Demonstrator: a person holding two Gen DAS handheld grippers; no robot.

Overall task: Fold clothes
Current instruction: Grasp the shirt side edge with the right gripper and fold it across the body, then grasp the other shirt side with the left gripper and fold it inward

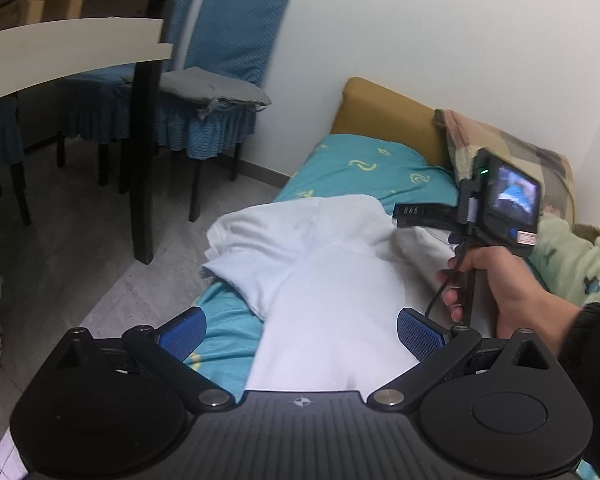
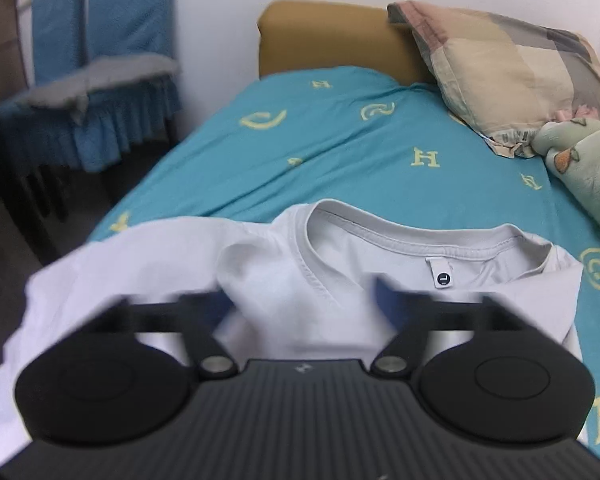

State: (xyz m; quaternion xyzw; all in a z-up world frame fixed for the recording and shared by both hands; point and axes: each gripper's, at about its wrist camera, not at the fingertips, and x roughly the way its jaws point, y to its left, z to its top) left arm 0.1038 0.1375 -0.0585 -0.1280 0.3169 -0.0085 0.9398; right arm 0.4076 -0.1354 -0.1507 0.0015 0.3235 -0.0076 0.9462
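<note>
On the bed: white T-shirt [image 2: 332,264] lies on the teal sheet [image 2: 340,148], neck opening toward the yellow headboard [image 2: 332,36], size tag showing inside the collar.
Shirt from right gripper: collar sits at about 12 o'clock just beyond the right gripper [image 2: 304,300]; one shoulder fans out toward 9 o'clock, the other toward 3 o'clock.
Shirt's long axis: runs from the collar back toward the viewer, roughly the 12-to-6 line in the right wrist view; in the left wrist view the body [image 1: 332,280] stretches from 12 o'clock down under the tool.
Right gripper state: jaws spread wide and blurred, fabric under them but nothing pinched that I can see.
Left gripper state: left gripper [image 1: 302,332] with blue pads [image 1: 184,332] held well apart, cloth lying between and below them, not pinched.
Nearer hand: my reading is that the right one is nearer the collar, the left nearer the lower body and the sleeve [image 1: 256,232] at 11 o'clock.
Right hand pose: hand [image 1: 496,280] wraps the tool's handle at 3 o'clock in the left wrist view, tool tipped down toward the shirt.
Left hand pose: not visible; its tool points down over the shirt's middle.
Neighbours: patchwork pillow [image 2: 508,76] at 1 o'clock, green blanket [image 2: 584,168] at 3 o'clock, blue-covered chair [image 1: 220,64] off the bed at 10 o'clock.
Coming move, as I judge it: each tool needs to drop onto a shoulder or side edge before closing.
</note>
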